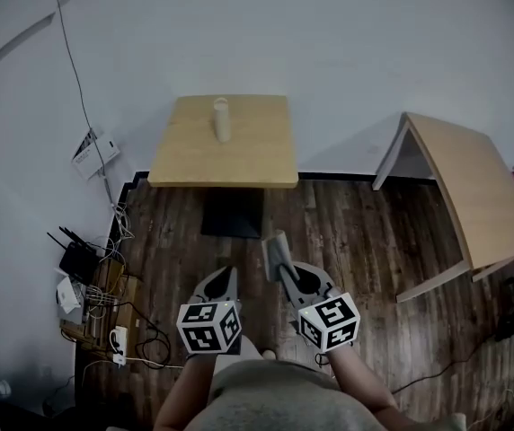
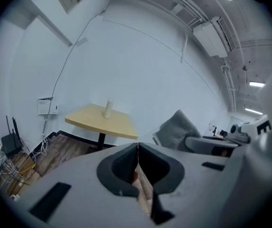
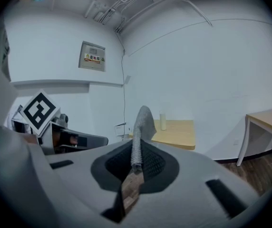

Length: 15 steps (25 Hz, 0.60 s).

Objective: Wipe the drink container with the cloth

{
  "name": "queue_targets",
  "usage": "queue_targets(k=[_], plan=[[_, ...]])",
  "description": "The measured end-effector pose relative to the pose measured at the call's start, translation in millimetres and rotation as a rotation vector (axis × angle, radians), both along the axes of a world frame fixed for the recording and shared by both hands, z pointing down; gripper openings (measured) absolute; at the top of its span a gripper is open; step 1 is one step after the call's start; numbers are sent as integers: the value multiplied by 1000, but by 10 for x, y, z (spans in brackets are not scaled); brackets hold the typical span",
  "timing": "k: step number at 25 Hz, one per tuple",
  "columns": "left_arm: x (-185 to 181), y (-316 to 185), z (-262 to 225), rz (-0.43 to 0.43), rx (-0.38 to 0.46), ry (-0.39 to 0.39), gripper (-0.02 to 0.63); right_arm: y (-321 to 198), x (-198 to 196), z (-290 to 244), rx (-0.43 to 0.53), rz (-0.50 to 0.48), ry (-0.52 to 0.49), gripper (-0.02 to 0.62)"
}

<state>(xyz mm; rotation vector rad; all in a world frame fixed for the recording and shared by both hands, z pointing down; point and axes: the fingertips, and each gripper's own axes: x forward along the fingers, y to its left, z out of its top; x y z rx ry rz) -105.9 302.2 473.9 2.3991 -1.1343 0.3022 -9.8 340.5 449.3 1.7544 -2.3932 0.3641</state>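
Note:
The drink container (image 1: 221,119) is a pale, upright cylinder on the far side of a small wooden table (image 1: 257,155) against the wall. It also shows far off in the left gripper view as the container (image 2: 109,108), and in the right gripper view as the container (image 3: 162,121). Both grippers hang over the wooden floor, well short of the table. My right gripper (image 1: 283,274) is shut on a grey cloth (image 1: 276,250), which sticks up out of the jaws as the cloth (image 3: 142,122). My left gripper (image 1: 224,275) is shut with nothing in it, as is plain at the gripper (image 2: 137,149).
A second wooden table (image 1: 477,200) stands at the right. Cables, a router and a power strip (image 1: 91,290) lie on the floor at the left wall. The small table's dark base (image 1: 232,212) stands between me and the tabletop.

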Motion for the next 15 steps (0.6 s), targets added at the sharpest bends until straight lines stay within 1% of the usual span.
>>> queue_targets(k=[4, 8, 15], plan=[[-2, 98, 19, -5, -9, 1, 3, 65, 25, -3, 12, 11, -2, 11], [-46, 98, 62, -16, -24, -12, 3, 40, 22, -4, 1, 9, -27, 11], [-42, -139, 116, -23, -38, -4, 3, -175, 24, 58, -17, 17, -50, 11]])
